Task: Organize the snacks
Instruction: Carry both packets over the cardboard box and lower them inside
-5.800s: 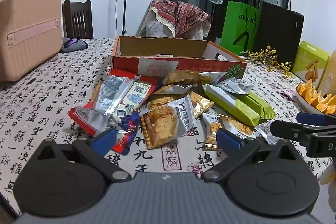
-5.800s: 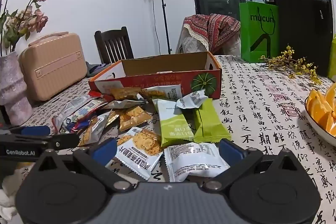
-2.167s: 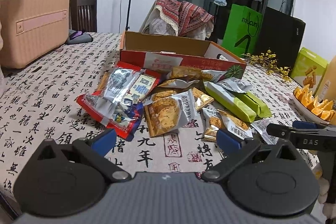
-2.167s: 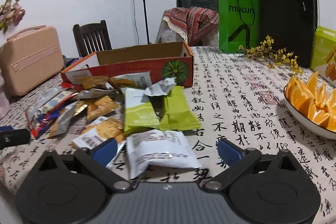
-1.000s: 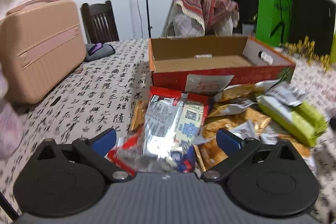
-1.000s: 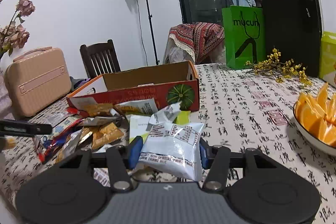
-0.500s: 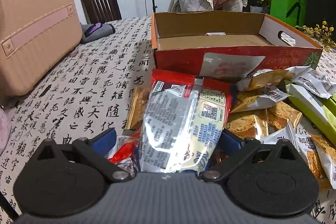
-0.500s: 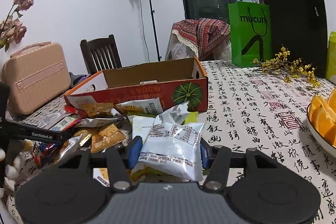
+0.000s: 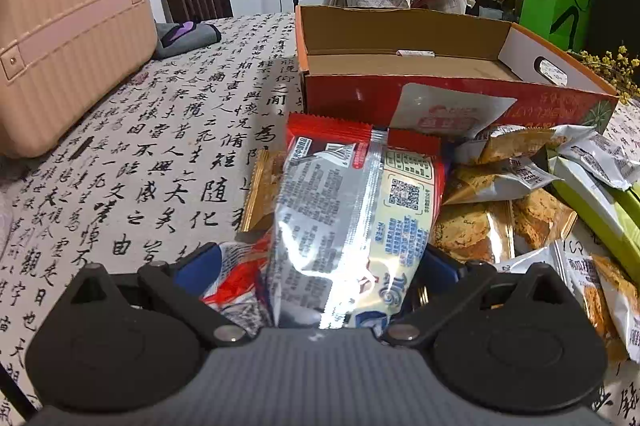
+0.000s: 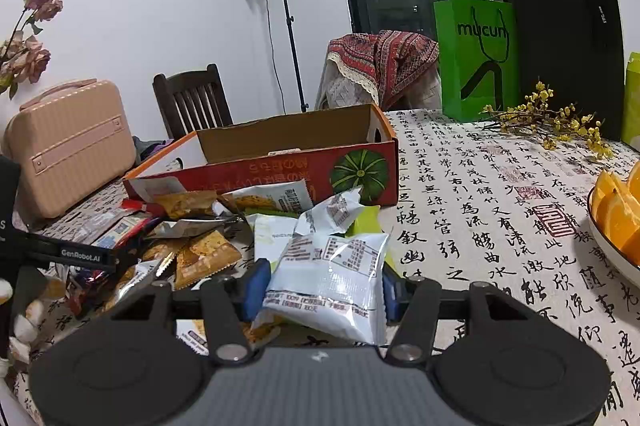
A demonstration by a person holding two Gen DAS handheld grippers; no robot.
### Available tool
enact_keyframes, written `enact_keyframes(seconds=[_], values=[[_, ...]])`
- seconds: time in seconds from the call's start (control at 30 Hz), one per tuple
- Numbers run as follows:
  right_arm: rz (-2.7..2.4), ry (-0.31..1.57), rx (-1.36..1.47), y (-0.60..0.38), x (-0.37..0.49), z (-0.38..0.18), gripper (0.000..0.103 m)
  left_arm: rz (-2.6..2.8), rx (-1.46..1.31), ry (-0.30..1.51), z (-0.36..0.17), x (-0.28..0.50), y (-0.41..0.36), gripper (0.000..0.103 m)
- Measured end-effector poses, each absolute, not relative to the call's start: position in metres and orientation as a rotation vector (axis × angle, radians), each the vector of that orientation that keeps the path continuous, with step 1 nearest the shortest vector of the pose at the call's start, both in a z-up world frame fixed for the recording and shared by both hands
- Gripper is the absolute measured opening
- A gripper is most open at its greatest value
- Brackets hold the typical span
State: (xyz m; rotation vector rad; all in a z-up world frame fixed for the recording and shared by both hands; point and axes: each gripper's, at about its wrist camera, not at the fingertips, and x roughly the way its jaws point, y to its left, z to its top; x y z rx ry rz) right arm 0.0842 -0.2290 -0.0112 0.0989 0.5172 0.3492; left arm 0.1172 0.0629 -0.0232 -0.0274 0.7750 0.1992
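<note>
Left wrist view: my left claw [image 9: 316,268] is spread around a red and silver snack packet [image 9: 352,210], its pads not visibly pressing, near the open cardboard box [image 9: 404,66] on the surface [image 9: 160,162].

Right wrist view: my right claw [image 10: 320,284] pinches a white snack packet [image 10: 332,274], lifted above the snack pile [image 10: 200,226].

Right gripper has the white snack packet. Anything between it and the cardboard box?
No barrier visible. The white snack packet sits lifted in the right gripper, above the loose snack pile that lies between it and the cardboard box. The box is open-topped and looks empty; its near wall is low, so carrying over the pile should clear.
</note>
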Motion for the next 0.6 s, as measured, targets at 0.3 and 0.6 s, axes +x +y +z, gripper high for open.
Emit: enact_keyframes(seconds=[0.3, 0.6], values=[[0.341, 0.516, 0.093, -0.228, 0.081, -0.009, 0.055, 0.192, -0.062, 0.643, -0.01, 0.084, 0.064, 0.075], [0.342, 0.516, 0.088, -0.226, 0.079, -0.008, 0.055, 0.165, -0.068, 0.505, 0.013, 0.053, 0.065, 0.06]])
